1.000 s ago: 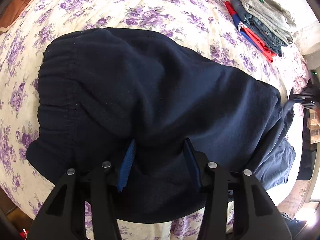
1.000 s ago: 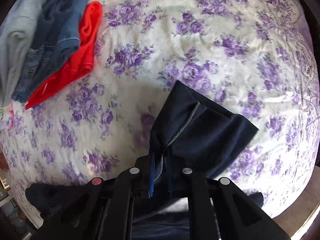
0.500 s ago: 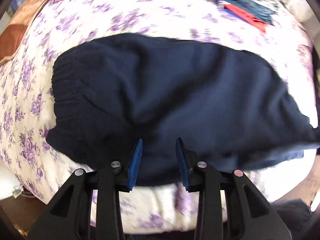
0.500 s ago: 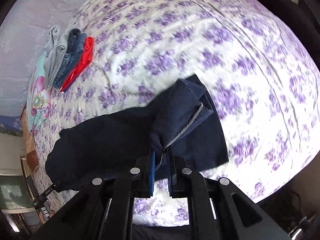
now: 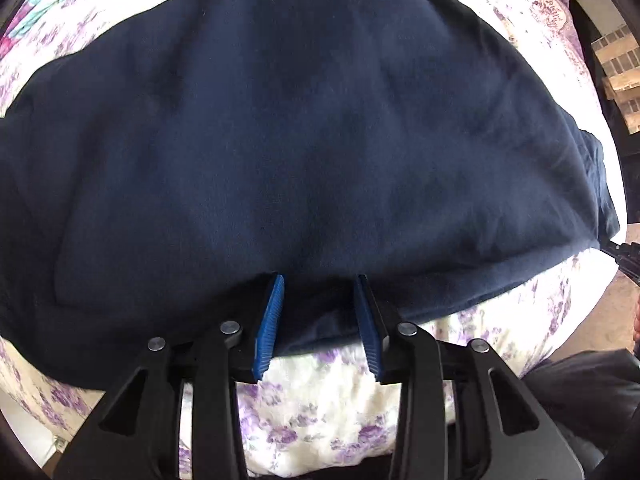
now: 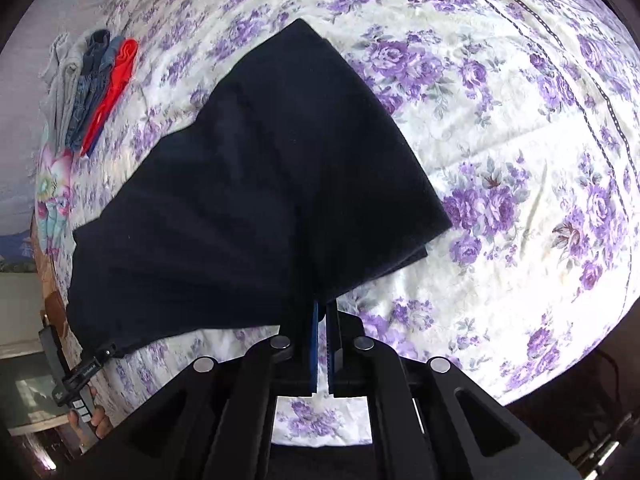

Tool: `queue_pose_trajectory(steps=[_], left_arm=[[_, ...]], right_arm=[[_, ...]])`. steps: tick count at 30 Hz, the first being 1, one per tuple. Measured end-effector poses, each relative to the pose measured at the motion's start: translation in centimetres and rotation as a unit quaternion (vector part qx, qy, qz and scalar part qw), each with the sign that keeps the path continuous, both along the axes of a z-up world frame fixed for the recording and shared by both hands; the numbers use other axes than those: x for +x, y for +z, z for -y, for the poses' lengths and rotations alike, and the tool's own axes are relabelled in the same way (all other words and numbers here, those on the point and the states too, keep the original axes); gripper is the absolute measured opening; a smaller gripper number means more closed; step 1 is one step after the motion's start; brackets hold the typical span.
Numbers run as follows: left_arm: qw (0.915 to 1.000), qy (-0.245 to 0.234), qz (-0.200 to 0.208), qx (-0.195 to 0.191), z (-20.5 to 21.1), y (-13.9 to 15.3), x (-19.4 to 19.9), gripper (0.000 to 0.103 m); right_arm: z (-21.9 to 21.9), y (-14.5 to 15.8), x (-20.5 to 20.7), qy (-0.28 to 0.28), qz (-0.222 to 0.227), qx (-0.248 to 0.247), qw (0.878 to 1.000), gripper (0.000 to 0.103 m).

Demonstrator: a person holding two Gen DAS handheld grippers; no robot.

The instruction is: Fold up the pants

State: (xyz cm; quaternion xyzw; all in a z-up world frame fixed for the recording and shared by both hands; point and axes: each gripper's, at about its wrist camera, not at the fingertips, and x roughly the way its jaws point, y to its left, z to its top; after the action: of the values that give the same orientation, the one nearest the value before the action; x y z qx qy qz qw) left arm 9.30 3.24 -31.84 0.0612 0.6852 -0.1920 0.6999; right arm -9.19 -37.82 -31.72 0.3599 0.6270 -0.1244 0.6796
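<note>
Clenched almost completely, my right gripper (image 6: pixel 322 312) pinches a thin edge of the navy pants (image 6: pixel 248 184) at the hem end, the fabric running right down between its blue pads. Over on the other side, my left gripper (image 5: pixel 319 286) has its jaws opening a little; the near folded edge of the pants (image 5: pixel 304 128) sits between the pads (image 5: pixel 270 320), but I see a gap on both sides, so I judge it no real hold.

One pair of pants lies spread on the floral bedspread (image 6: pixel 500 128), apparently doubled leg over leg, since a second layer peeks out at the hem. I'd say I am in the middle of the fold: the long shape is laid out and the next fold across its length is not yet made.

What comes next, as I read it, is a firm pinch with the left gripper on the near edge, then carrying the hem end over toward the waist, keeping both layers together so the edges stay lined up.

Counting up: one pair of pants in hand, two grippers, and one pile of folded clothes (image 6: pixel 90 88) at the far side of the bed, with grey, denim and red pieces showing.
</note>
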Motion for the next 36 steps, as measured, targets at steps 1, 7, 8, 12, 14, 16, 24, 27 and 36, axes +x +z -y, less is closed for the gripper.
queue_pose_trajectory(steps=[1, 7, 8, 12, 14, 16, 24, 27, 36], left_arm=[[0.9999, 0.008, -0.003, -0.009, -0.3, 0.1, 0.0, 0.035], [0.9980, 0.041, -0.013, -0.045, -1.7, 0.0, 0.2, 0.035], [0.9979, 0.044, -0.011, -0.047, -1.7, -0.1, 0.2, 0.035], [0.9971, 0.051, -0.005, -0.056, -4.0, -0.1, -1.2, 0.036], [0.9958, 0.059, -0.006, -0.069, -4.6, -0.3, -1.5, 0.036], [0.9938, 0.070, -0.011, -0.085, -5.4, -0.6, -1.4, 0.036], [0.9877, 0.094, -0.024, -0.123, -7.8, -0.9, -1.1, 0.036], [0.9865, 0.096, -0.029, -0.129, -8.3, -1.0, -0.9, 0.036], [0.9878, 0.087, -0.034, -0.125, -8.8, -0.2, 0.3, 0.036]], right_arm=[[-0.3, 0.0, 0.2, 0.024, -0.040, -0.013, 0.999, 0.007], [-5.0, 6.9, 4.8, 0.196, -0.046, -0.149, 0.968, 0.012], [-6.6, 8.7, 6.8, 0.223, -0.004, -0.141, 0.965, 0.020], [-15.9, 13.1, 17.0, 0.362, 0.166, -0.101, 0.912, 0.067], [-22.1, 13.3, 23.0, 0.434, 0.206, -0.084, 0.873, 0.063], [-27.3, 12.4, 27.6, 0.488, 0.223, -0.074, 0.841, 0.055], [-35.4, 4.4, 37.0, 0.599, 0.119, -0.050, 0.790, 0.032], [-35.7, 2.6, 37.0, 0.613, 0.080, -0.011, 0.786, 0.031], [-33.2, 5.6, 37.2, 0.528, 0.148, -0.009, 0.836, 0.002]])
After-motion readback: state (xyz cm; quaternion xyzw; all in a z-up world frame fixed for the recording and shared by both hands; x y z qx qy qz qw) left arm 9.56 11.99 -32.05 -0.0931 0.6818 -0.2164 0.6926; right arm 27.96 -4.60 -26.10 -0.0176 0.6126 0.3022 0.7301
